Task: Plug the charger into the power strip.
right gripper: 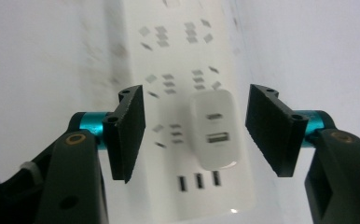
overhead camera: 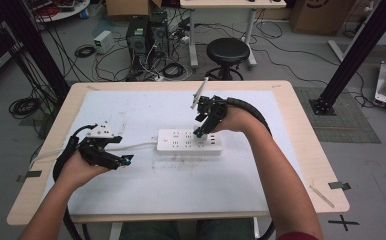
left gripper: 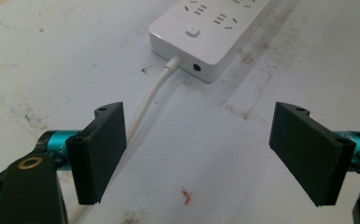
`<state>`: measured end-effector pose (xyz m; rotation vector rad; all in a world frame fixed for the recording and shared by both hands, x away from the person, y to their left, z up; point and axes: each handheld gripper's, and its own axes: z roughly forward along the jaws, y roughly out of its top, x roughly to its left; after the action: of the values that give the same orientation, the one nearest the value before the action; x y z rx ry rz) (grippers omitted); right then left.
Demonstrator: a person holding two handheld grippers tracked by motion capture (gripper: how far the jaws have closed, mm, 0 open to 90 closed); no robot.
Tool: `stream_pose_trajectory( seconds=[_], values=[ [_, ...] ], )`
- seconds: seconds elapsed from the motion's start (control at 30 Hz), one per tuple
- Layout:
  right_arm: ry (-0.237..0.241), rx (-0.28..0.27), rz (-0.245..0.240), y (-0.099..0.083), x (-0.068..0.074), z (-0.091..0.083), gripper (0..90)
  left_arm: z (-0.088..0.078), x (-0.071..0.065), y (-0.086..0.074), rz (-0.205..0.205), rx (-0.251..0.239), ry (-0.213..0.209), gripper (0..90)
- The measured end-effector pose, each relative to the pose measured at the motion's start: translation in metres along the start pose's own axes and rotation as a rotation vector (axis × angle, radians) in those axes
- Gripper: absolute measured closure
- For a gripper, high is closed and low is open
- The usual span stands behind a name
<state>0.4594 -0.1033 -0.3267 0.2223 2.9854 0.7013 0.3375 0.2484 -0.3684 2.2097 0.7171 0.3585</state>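
Charger [right gripper: 214,135], white with two ports on its face, sits plugged into the white power strip [overhead camera: 189,142] at centre frame of the high view; in the right gripper view it lies between the jaws of the right gripper [right gripper: 195,133], which stand apart with a clear gap on both sides, pads not touching it. Left gripper [overhead camera: 122,161] rests at lower left of the high view, jaws wide apart on nothing, just short of the strip's white cord [left gripper: 146,100] over the white table mat [overhead camera: 131,105].
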Motion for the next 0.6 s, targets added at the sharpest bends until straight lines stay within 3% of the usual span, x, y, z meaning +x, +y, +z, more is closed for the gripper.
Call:
stream_pose_trajectory(
  seconds=[0.17,0.27,0.6],
  values=[
    [-0.003,-0.210,0.083,-0.019,0.015,-0.019,26.8,-0.006,0.001,0.005,0.018,-0.034,-0.010,18.9],
    [-0.024,-0.284,0.114,-0.029,0.026,-0.024,22.0,-0.009,0.003,0.006,0.023,-0.081,-0.019,18.9],
    [-0.098,-0.473,0.202,-0.071,0.058,-0.043,19.7,-0.015,0.004,0.002,0.061,-0.195,-0.083,18.8]
  ],
)
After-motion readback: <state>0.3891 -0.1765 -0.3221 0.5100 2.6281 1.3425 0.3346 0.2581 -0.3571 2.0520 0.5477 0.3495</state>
